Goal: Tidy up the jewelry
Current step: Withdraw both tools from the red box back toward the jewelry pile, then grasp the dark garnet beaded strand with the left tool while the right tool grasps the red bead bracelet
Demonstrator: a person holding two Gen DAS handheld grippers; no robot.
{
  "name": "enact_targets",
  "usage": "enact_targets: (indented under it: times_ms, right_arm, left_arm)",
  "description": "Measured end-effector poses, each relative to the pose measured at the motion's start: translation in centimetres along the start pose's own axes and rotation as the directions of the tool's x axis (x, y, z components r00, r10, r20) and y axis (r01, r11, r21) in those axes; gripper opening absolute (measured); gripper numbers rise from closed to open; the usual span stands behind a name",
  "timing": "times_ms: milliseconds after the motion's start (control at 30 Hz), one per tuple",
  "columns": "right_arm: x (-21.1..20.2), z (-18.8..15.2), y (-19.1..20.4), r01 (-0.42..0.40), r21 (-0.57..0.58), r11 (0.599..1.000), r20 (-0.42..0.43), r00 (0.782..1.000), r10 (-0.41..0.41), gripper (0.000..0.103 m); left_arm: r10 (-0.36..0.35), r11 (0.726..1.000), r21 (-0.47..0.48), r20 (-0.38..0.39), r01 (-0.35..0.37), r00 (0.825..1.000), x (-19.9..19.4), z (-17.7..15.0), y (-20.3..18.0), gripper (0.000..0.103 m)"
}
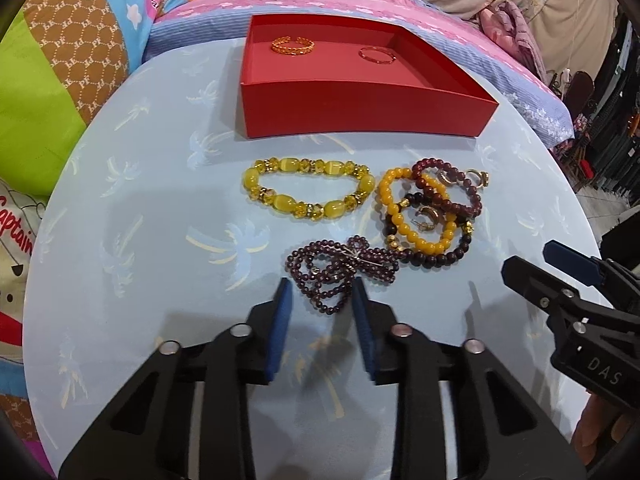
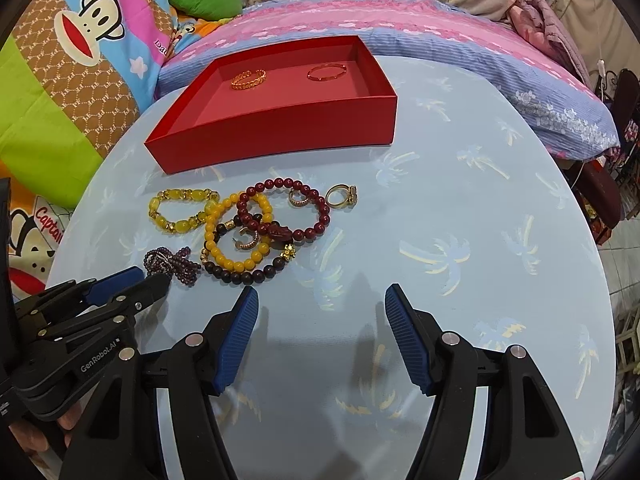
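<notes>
A red box [image 1: 360, 110] [image 2: 280, 136] at the table's far side holds a gold band [image 1: 292, 45] [image 2: 248, 79] and a thin red-gold band [image 1: 377, 55] [image 2: 327, 72]. In front lie a yellow glass bracelet [image 1: 308, 193] [image 2: 180, 210], an orange bead bracelet [image 1: 416, 216] [image 2: 236, 236], a dark red bead bracelet [image 1: 452, 188] [image 2: 296, 208], a dark brown bracelet [image 2: 244, 274], small gold hoops, a gold ring [image 2: 341, 197] and a purple bead strand [image 1: 340, 272] [image 2: 172, 264]. My left gripper [image 1: 322, 292] [image 2: 150, 274] is open with the strand's near end between its fingers. My right gripper [image 2: 322, 300] [image 1: 532, 256] is open and empty.
The round light blue table [image 2: 460, 240] with a palm print stands against a bed with a pink and blue cover [image 2: 400, 16]. Colourful cartoon cushions [image 2: 72, 60] lie on the left. Dark furniture [image 2: 624, 120] stands at the right.
</notes>
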State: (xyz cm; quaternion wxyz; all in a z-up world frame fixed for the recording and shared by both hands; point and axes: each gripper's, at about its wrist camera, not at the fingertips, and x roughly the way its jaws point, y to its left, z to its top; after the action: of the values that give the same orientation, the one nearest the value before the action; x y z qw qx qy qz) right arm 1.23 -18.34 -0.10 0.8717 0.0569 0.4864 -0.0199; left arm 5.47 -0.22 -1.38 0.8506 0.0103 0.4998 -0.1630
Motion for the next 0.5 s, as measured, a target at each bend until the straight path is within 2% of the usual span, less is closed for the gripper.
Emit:
enact_targets:
  times_ms: [100, 167, 500]
  right_arm:
    - [0.2, 0.1, 0.0, -0.001, 0.002, 1.0, -0.003, 1.0, 0.001, 0.064]
    - [0.3, 0.1, 0.0, -0.001, 0.004, 1.0, -0.004, 1.0, 0.001, 0.064]
    - [0.9, 1.5, 0.1, -0.015, 0.007, 1.0, 0.007, 1.0, 0.015, 0.064]
  left_arm:
    - [-0.015, 1.0, 0.003, -0.002, 0.015, 1.0, 0.0, 0.2, 0.0, 0.007]
    - [-0.013, 1.0, 0.006, 0.004, 0.013, 1.0, -0.2, 0.3, -0.1, 0.004]
    - [-0.015, 1.0, 0.003, 0.087, 0.015, 0.996, -2.8, 2.5, -0.2, 0.003]
